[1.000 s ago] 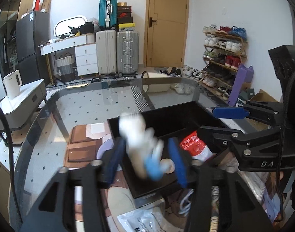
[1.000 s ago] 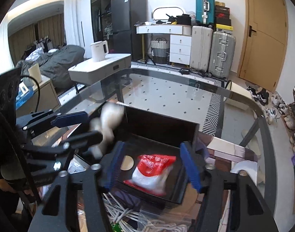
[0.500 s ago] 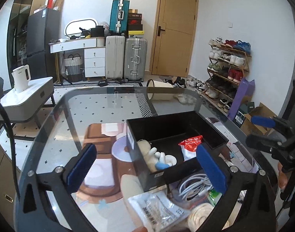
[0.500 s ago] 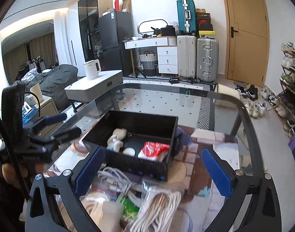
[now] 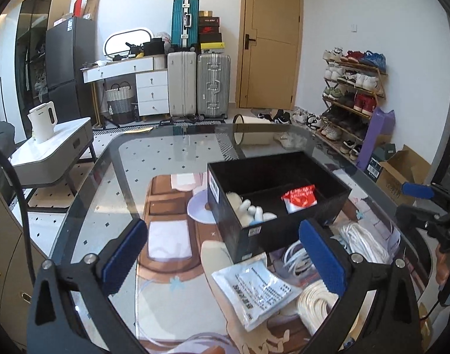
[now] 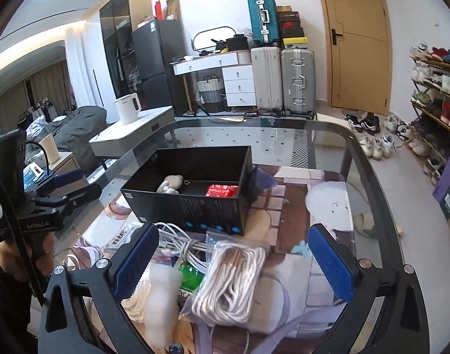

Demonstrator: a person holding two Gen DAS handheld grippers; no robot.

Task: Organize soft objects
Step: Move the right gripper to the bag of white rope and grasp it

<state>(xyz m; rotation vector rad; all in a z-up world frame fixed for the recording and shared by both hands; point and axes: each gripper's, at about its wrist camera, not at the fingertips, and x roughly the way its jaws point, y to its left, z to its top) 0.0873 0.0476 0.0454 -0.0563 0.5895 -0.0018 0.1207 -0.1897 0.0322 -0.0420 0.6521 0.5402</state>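
A black storage box [image 5: 279, 203] sits on a glass table [image 5: 166, 159], toward its near right part, holding a white plush toy [image 5: 248, 211] in the left compartment and a red-and-white soft packet [image 5: 298, 198] in the right one. The left gripper [image 5: 225, 261] hangs above the table's near edge with its blue-padded fingers [image 5: 124, 255] spread wide and nothing between them. The right gripper [image 6: 231, 261] is likewise spread wide and empty over a bagged coil of white cord [image 6: 234, 283], which lies just before the box beside loose white cables [image 6: 180, 243]. A printed plastic sachet [image 5: 257, 289] lies near the table's front edge.
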